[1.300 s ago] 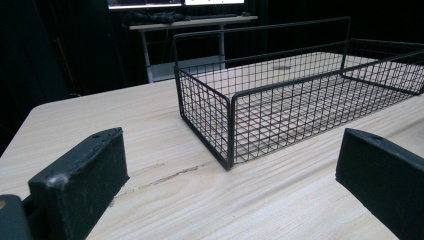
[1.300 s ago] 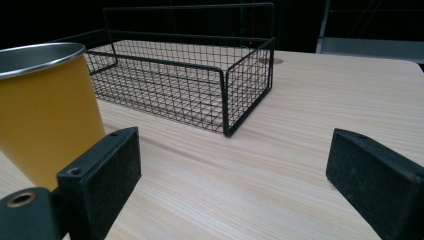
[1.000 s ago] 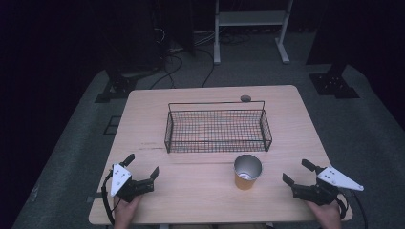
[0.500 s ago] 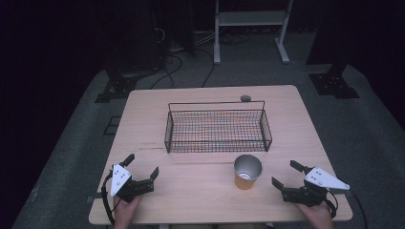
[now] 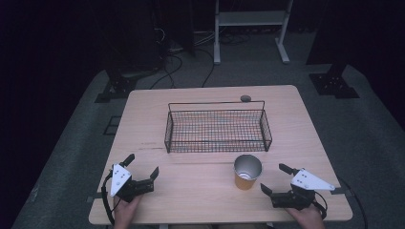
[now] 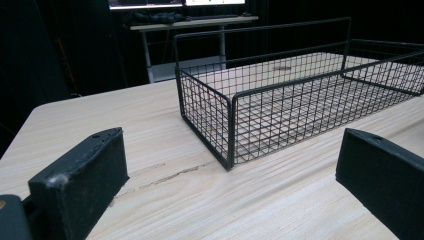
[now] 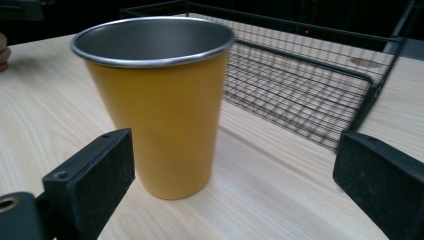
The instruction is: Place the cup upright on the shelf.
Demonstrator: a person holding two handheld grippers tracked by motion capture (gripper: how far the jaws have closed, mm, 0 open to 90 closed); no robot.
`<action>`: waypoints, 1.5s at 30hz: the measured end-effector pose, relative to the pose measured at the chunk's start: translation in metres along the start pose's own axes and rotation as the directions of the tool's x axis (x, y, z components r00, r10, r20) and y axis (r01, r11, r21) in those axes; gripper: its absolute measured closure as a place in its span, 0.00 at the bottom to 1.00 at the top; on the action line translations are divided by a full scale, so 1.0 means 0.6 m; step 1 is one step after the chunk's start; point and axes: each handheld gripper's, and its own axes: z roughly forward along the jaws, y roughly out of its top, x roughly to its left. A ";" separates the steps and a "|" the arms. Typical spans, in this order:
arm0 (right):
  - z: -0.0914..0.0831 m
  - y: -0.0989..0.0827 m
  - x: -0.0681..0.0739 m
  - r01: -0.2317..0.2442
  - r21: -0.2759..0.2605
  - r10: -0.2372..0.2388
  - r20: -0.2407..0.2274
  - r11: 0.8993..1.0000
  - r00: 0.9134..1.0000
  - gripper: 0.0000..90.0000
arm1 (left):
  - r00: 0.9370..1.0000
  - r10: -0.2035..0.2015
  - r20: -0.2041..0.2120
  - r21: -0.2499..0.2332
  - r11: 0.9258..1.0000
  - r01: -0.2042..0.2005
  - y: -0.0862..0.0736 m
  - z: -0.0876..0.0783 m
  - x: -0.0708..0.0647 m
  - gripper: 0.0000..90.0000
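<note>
Black foam pads faced each other across a wide gap on our right gripper [image 5: 277, 180], and we kept them spread that far because the yellow cup [image 7: 159, 100] ahead of them was broad at the rim and would need the full opening. The cup stood upright on the surface [image 5: 200, 191], just ahead of the right gripper and toward its left jaw, not yet between the two; in the right gripper view its body sat nearer the left pad, with bare wood in front of the other. We judged a small sideways shift would centre it before any closing. Its steel-grey inside looked empty, so tipping would spill nothing, though a tall light cup could topple if one pad nudged it first.

Beyond the cup, close behind it, lay the black wire basket [image 5: 217, 129], its near wall just past the cup, a likely place to set the cup down. Our left gripper [image 5: 141, 166] rested low at the near edge of the surface, well apart from the cup, its jaws likewise wide and holding nothing, aimed at the basket's near corner [image 6: 230, 130], where it could steady the wire if needed.
</note>
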 end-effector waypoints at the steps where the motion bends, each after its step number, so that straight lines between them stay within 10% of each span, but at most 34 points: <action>1: 0.002 0.000 0.002 0.001 0.003 -0.001 -0.004 1.000 1.000 0.03 | 1.000 0.000 -0.001 -0.001 1.000 0.000 0.000 0.000 0.000 0.00; 14: 0.035 0.008 0.030 0.005 0.009 -0.004 -0.068 1.000 0.998 0.02 | 1.000 -0.002 0.002 -0.002 1.000 0.002 0.000 0.000 0.000 0.00; 45: 0.092 0.041 0.056 0.041 -0.001 -0.041 -0.048 0.999 0.998 0.02 | 1.000 0.000 0.003 -0.004 1.000 0.000 0.000 0.000 0.000 0.00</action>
